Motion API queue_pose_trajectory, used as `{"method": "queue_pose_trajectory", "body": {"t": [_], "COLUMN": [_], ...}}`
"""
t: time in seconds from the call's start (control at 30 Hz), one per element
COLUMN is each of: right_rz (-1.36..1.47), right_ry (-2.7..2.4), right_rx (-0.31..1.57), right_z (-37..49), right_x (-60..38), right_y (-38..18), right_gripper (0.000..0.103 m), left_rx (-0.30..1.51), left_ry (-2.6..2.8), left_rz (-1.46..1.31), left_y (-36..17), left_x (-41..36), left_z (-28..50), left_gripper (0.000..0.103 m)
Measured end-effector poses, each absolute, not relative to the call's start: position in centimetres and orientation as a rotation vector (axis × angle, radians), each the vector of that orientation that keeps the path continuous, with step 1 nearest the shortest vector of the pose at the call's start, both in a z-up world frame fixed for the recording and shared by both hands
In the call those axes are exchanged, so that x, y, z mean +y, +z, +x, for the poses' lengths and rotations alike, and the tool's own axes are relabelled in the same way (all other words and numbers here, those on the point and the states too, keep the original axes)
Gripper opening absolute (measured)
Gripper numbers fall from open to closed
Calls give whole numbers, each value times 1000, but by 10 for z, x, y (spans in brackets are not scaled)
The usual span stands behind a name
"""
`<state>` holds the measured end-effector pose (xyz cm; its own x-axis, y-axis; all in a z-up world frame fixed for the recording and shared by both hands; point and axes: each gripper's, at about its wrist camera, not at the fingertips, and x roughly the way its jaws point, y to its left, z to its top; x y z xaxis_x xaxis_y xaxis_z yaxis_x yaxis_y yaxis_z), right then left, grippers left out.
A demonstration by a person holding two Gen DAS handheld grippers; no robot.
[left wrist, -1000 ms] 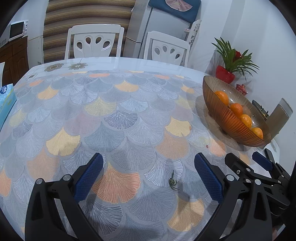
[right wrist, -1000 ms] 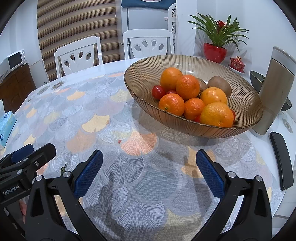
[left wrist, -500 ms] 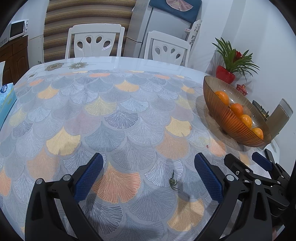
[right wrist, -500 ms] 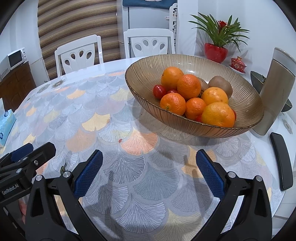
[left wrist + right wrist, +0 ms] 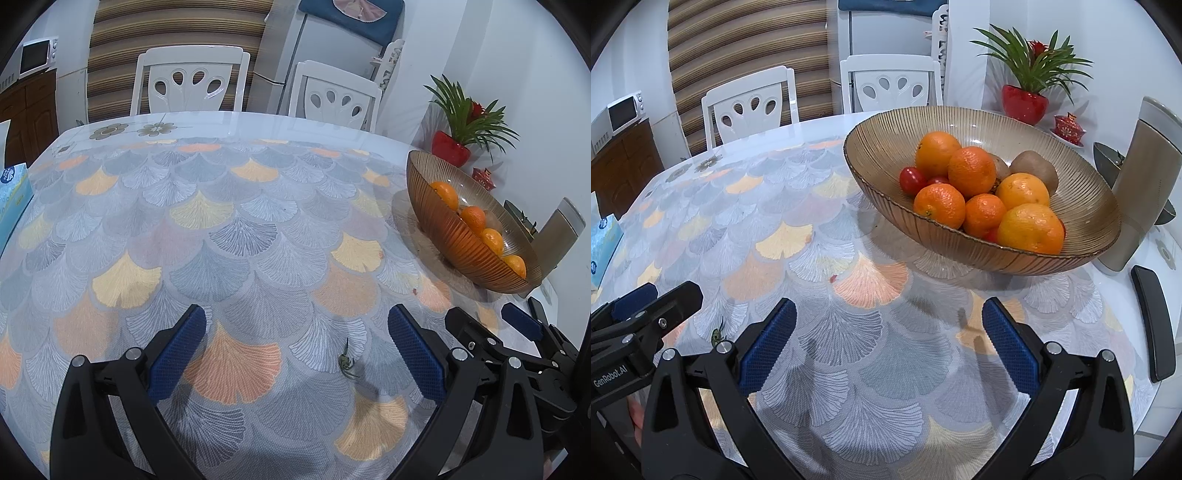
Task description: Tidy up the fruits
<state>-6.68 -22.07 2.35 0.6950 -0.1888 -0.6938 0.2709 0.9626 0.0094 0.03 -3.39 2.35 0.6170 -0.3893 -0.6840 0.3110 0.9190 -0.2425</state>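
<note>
Oranges (image 5: 971, 171), cherry tomatoes (image 5: 911, 180) and what look like kiwis (image 5: 1034, 171) fill the bowl (image 5: 886, 201) at upper right. Left tongs (image 5: 293, 345) and right tongs (image 5: 886, 341), lower frame, gape wide and empty above the table (image 5: 775, 221). Gathering seems finished; a small stem scrap (image 5: 345, 360) may need clearing.

Right gripper (image 5: 886, 332) slightly nearer bowl (image 5: 960, 254).

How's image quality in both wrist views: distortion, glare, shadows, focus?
Left wrist: strong fisheye bend, dark corner vignette; soft glare on the bare white table edge; faint shadows below the open left gripper; focus sharp. Right wrist: same bend, the speaker leans; small highlights on the bowl and oranges; bowl shadow on the cloth; right gripper open, sharp.
</note>
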Motion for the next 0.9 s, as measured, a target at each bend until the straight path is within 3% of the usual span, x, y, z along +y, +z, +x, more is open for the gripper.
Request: {"method": "queue_pose_trajectory", "body": {"t": [0.9], "right_rz": [115], "right_ry": [-241], "right_rx": [775], "right_z": [-66], "right_x": [-222], "right_y": [24], "right_gripper": [100], "left_rx": [850], "left_ry": [-309], "left_rz": [-113], "left_y": [19], "left_x": [-34], "left_z": [3], "left_gripper": [98]}}
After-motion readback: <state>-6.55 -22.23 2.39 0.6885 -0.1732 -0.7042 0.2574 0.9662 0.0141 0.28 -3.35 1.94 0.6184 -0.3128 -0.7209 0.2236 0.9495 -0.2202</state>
